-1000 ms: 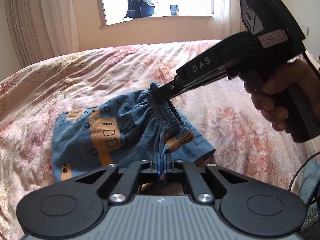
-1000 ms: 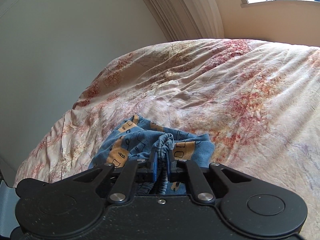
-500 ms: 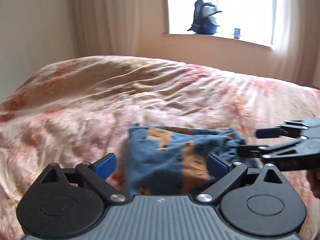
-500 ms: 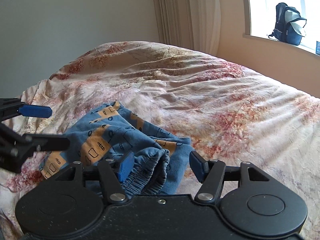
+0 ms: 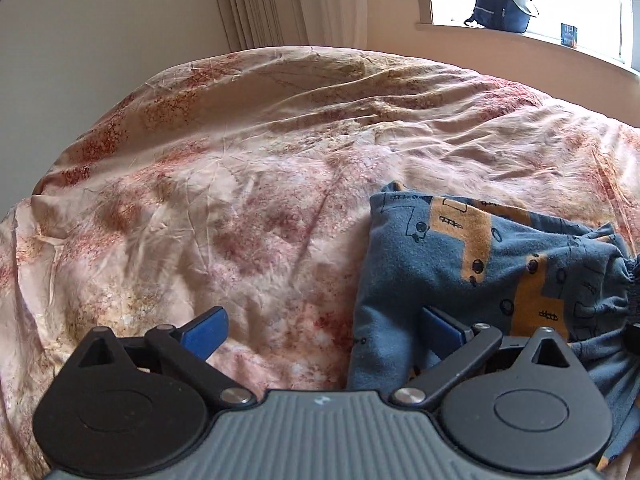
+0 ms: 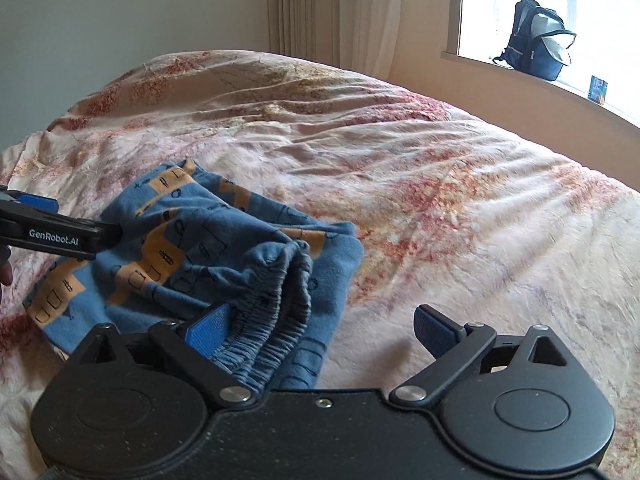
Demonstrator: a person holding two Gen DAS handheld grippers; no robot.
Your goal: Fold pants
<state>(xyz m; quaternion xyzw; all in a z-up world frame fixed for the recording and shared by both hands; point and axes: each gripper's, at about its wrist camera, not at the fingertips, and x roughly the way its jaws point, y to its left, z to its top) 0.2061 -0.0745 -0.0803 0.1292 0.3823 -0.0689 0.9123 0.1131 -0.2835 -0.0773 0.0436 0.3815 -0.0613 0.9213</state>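
The pants (image 5: 492,280) are blue with orange patches and lie folded in a bundle on the bed; in the right wrist view (image 6: 192,256) the gathered elastic waistband faces me. My left gripper (image 5: 320,332) is open and empty, over the pants' left edge, its right finger above the cloth. It also shows in the right wrist view (image 6: 60,232) at the pants' left side. My right gripper (image 6: 320,328) is open and empty, its left finger above the waistband, its right finger over the bedspread.
The bed has a wrinkled cream and red floral bedspread (image 5: 240,200) all round the pants. A wall and curtains (image 6: 320,4) stand behind the bed. A dark backpack (image 6: 536,40) sits on the windowsill at the far right.
Both grippers were shut on the pants' waistband a second ago. They have opened, let it go and drawn back. The pants now lie free on the bed.
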